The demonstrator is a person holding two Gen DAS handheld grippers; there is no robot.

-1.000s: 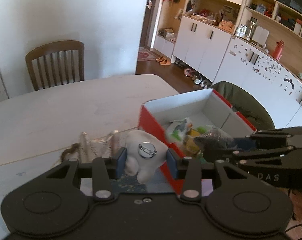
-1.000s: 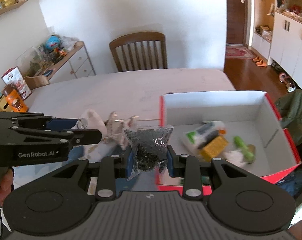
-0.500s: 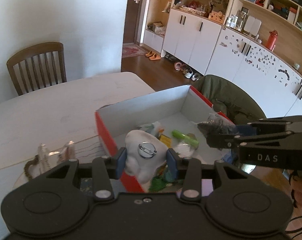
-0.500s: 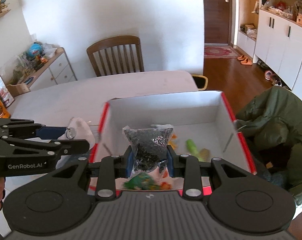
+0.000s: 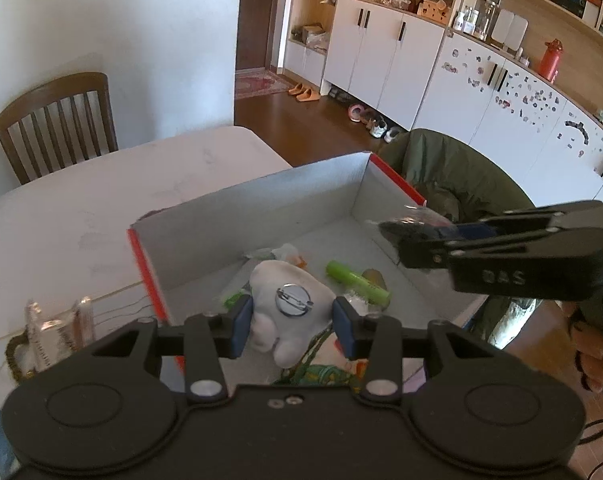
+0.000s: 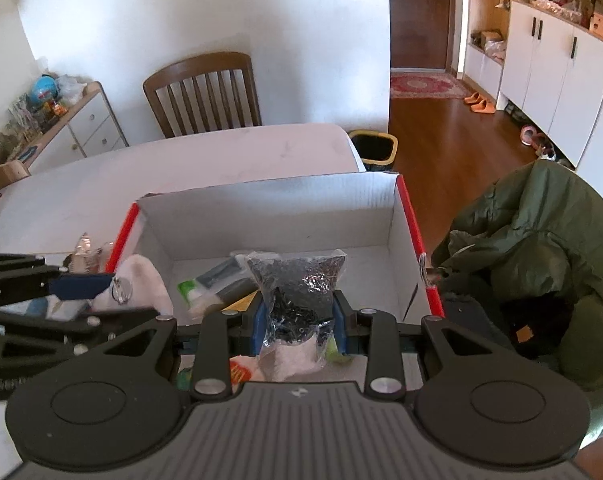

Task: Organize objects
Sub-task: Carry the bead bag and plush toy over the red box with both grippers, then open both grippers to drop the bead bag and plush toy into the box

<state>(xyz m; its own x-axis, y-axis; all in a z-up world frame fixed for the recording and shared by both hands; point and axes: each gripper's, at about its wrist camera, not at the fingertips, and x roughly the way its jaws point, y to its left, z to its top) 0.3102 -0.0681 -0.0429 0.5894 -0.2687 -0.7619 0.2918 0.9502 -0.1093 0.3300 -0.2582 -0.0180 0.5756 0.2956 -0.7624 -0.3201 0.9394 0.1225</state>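
Holding a white plush toy (image 5: 287, 308) above the red box (image 5: 261, 208), the left gripper (image 5: 288, 322) is clenched; the right gripper (image 6: 298, 320) grips a clear bag of dark bits (image 6: 297, 284) over its near edge. Best to lower both inside, beside the green tube (image 5: 355, 278), before releasing.

A pale worktop (image 6: 205, 168) carries my open box (image 6: 269, 204), red outside and white inside, set at its right end. Just left of the box lie clear packets (image 5: 57, 326) beside a braided ring (image 5: 11, 354). A chair (image 6: 203, 90) stands at the far edge.
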